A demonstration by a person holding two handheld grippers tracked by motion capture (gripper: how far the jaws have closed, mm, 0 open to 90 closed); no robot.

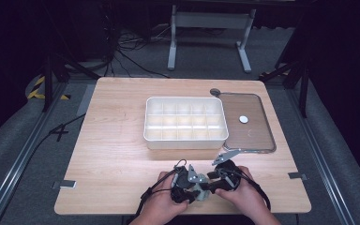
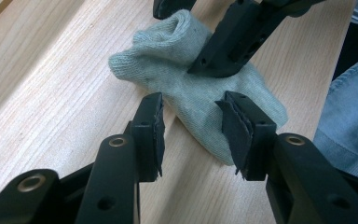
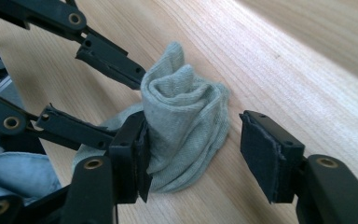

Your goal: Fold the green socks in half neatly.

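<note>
Straddling the grey-green sock (image 3: 186, 126) with my right gripper (image 3: 193, 151), I have the jaws spread wide: the left pad (image 3: 142, 154) just brushes the rolled-up cuff end while the other pad stands clear of it, so nothing is pinched. My left gripper (image 2: 193, 133) is likewise unclenched, its jaws standing either side of the flat toe end without pressing the cloth. The sock lies on the wooden table (image 1: 117, 140) at the near edge, between my two hands, well short of the white compartment box (image 1: 186, 122) and the clear lid (image 1: 248, 123) beside it. Its long axis runs from one claw to the other, roughly across the table: the toe part lies flat and limp toward my left gripper, and the half-made roll stands bunched and nearly upright at my right, its spiral opening facing up. The risk I see is that roll: with neither claw holding it, the knit could spring back and unwind, and a careless closing on only the outer layer would drag the fold open instead of tightening it. My jaws are also crowded close together, so they could knock each other or pinch the same fold.
</note>
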